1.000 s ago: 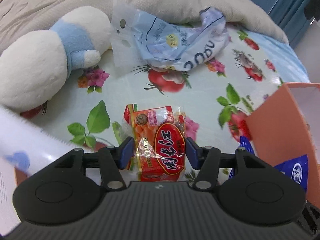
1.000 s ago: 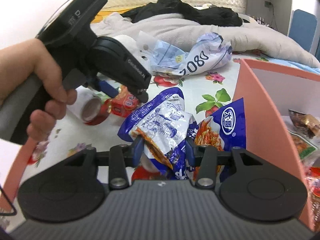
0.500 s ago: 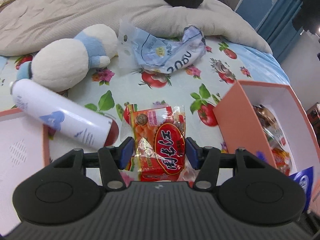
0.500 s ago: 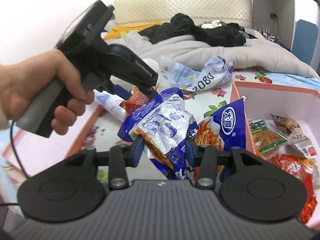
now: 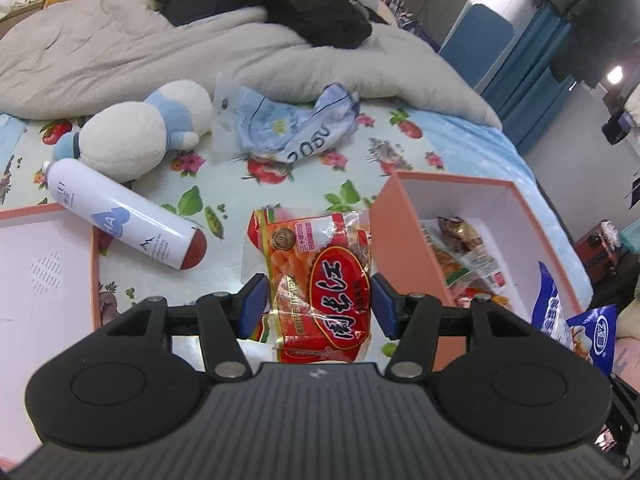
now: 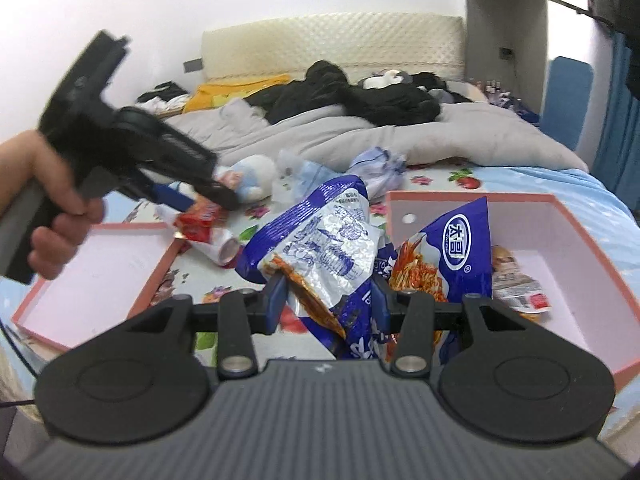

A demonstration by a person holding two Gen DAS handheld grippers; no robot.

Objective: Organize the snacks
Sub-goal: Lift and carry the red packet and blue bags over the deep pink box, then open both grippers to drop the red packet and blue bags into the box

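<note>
My left gripper (image 5: 316,304) is shut on a red snack packet (image 5: 316,280) and holds it above the flowered bedsheet, left of the orange box (image 5: 452,178). In the right wrist view a hand (image 6: 52,200) carries that same left gripper (image 6: 200,200), with the red packet (image 6: 200,220) in it. My right gripper (image 6: 328,304) is shut on a crumpled blue-and-white snack packet (image 6: 324,248). A second blue packet (image 6: 452,256) hangs beside it over the box's near corner. The box (image 6: 560,220) has several snack packets lying inside.
The box's lid (image 5: 40,280) lies open side up at the left. A white spray can (image 5: 120,220), a plush toy (image 5: 132,140) and a blue-white plastic bag (image 5: 288,128) lie on the sheet. A grey duvet (image 5: 120,52) with dark clothes is piled behind.
Both grippers have risen and pulled back with their packets. More of the bed shows, and the box's inside and the lid have come into view.
</note>
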